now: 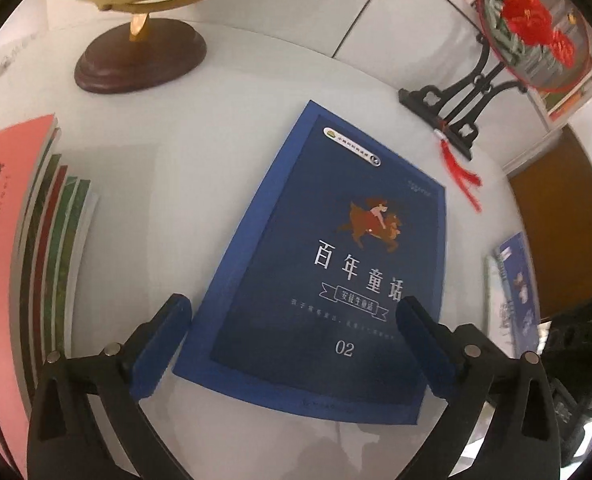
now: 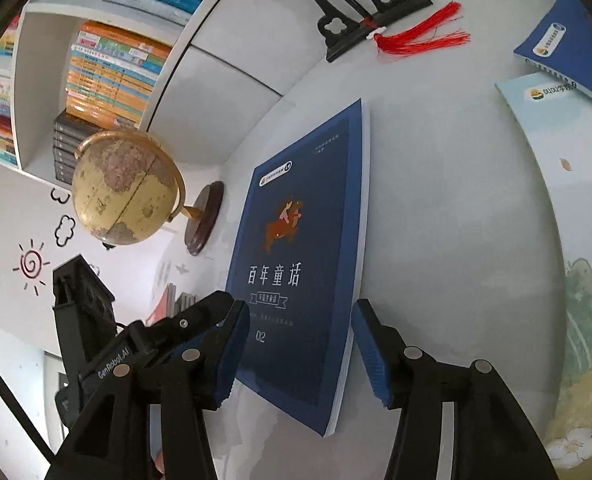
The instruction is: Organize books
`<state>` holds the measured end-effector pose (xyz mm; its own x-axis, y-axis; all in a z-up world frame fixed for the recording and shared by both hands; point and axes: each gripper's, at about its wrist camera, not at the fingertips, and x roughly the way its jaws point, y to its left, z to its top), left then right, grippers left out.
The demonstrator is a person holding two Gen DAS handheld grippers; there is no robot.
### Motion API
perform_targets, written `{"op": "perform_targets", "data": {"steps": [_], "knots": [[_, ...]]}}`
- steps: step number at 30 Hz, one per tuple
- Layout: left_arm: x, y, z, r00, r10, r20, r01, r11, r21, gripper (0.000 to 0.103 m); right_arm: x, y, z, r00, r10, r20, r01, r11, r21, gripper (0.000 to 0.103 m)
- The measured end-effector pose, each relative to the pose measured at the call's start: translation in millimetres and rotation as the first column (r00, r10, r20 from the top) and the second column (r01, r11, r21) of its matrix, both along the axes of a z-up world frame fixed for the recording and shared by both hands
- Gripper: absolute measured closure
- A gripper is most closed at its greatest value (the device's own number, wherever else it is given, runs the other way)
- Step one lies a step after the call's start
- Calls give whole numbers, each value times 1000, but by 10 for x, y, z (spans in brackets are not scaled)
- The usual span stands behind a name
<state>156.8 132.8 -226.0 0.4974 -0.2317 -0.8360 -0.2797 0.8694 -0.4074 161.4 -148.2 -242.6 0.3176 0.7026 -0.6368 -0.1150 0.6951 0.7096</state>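
A dark blue book (image 1: pixel 328 264) marked 02 lies flat, cover up, on the white table (image 1: pixel 183 184). My left gripper (image 1: pixel 291 316) hangs over its near end, open wide, one finger beside the left edge and the other above the lower right corner. In the right wrist view the same blue book (image 2: pixel 296 264) runs away from my right gripper (image 2: pixel 300 346), which is open and straddles the near end; its right pad (image 2: pixel 370 354) stands clear of the page edge. Neither gripper holds anything.
A globe (image 1: pixel 139 56) on a brown base and a round red-flower ornament (image 1: pixel 532 28) on a black stand flank the far side. A book pile with a pink cover (image 1: pixel 7 220) lies left, more books (image 2: pixel 556 128) right. A filled bookshelf (image 2: pixel 107 80) stands behind.
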Motion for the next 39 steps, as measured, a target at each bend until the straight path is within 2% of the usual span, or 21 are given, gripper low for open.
{"op": "perform_targets", "data": {"steps": [4,5,6,7,9,10,11,13,14,15,16,17,19,23,25,29,31,32,33,35,39], "knots": [[-109,184,-2,998,65,13,-63,989,-134,37,25,-39,3,1000,5,10,-5,1000,4,48],[-129,216,5,997,61,48,-49,972,-231,73,37,-52,11,1000,4,16,-4,1000,-3,48],[-113,194,-39,998,34,61,-8,923,-386,92,46,-63,17,1000,0,21,0,1000,-8,49],[-89,91,-39,998,18,58,8,913,-407,92,62,-63,5,1000,12,16,-12,1000,5,52],[-60,-113,30,998,-21,62,36,965,-261,92,71,27,-26,998,64,3,-64,998,10,58],[-33,-195,44,998,-39,47,48,980,-195,92,59,70,-18,997,76,16,-76,997,-6,58],[-20,-217,58,999,-41,33,46,986,-162,92,48,100,0,996,82,30,-82,996,-28,58],[-32,-150,101,1000,-12,28,15,993,-121,80,40,108,10,997,78,31,-76,996,-45,58],[-33,-72,115,1000,20,8,-19,997,-73,58,44,92,6,997,73,22,-72,997,-41,58],[-27,-3,106,999,49,-17,-49,998,-29,29,49,73,1,998,68,11,-68,997,-34,58],[-29,84,87,996,75,-37,-75,997,5,19,49,57,-1,998,64,3,-64,997,-31,58],[-39,147,79,995,93,-32,-93,996,18,16,44,43,-3,998,58,0,-58,998,-33,58],[-7,209,35,995,91,-36,-91,996,6,16,23,34,1,999,37,-5,-37,999,-34,56],[28,211,45,998,43,-37,-41,998,54,11,-4,50,-21,1000,11,-18,-12,1000,-10,55],[57,165,50,1000,-10,-3,10,1000,-11,10,-10,77,-25,1000,11,-24,-12,1000,-5,54],[28,200,31,1000,-11,13,11,999,-46,9,-21,104,-13,1000,0,-19,0,1000,11,40],[8,246,13,1000,-7,19,8,997,-75,9,3,97,-14,999,15,-35,-13,999,48,38],[7,239,11,1000,-14,18,15,997,-72,9,3,63,-9,999,30,-24,-28,996,88,41],[14,221,11,1000,-22,16,23,998,-61,9,-5,26,2,999,38,-9,-37,991,130,53],[28,155,7,999,-40,10,40,999,-21,9,-14,-41,24,998,61,6,-61,977,204,65],[44,104,-6,999,-46,10,46,999,1,9,0,64,-1,991,132,6,-129,958,255,73]]}}
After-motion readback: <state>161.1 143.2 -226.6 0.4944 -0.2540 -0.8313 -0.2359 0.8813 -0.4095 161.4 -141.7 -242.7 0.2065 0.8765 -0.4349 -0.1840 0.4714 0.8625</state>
